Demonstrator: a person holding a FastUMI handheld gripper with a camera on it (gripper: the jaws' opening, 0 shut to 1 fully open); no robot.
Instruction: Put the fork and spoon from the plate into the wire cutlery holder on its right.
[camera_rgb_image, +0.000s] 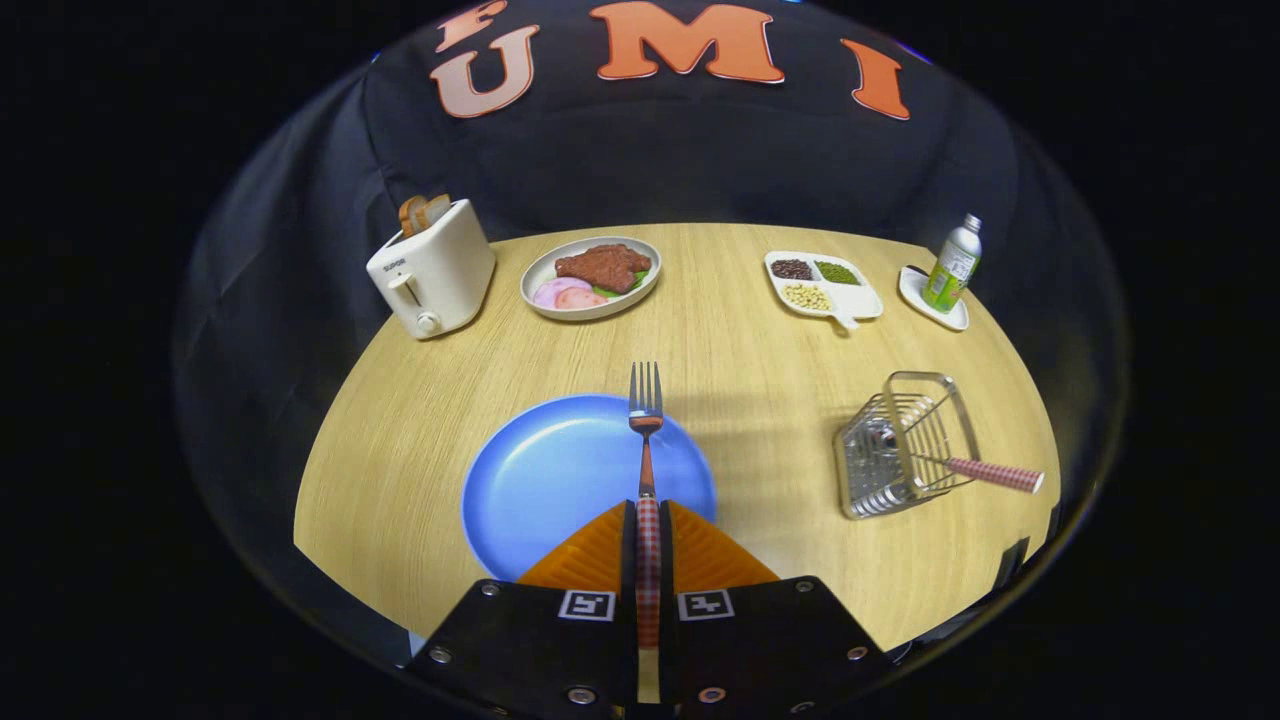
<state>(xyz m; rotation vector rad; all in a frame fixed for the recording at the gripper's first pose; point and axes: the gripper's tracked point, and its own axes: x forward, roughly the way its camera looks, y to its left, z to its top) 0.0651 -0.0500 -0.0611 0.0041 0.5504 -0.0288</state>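
Claw (648, 560) sitting closed on fork (646, 470), both fingers pressing checked handle, tines pointing ahead over blue plate (540, 480). I'm carrying fork above plate; no spoon lying on it. Wire cutlery holder (905, 445) standing to right on tabletop (740, 300), already holding checked handle, spoon I'm judging. Half done; fork remaining.

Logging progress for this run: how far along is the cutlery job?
Done: one checked-handled utensil, likely the spoon, already sits in the wire cutlery holder. In hand: the gripper is shut on the fork by its handle, above the blue plate. Left: carry the fork right and drop it into the holder.
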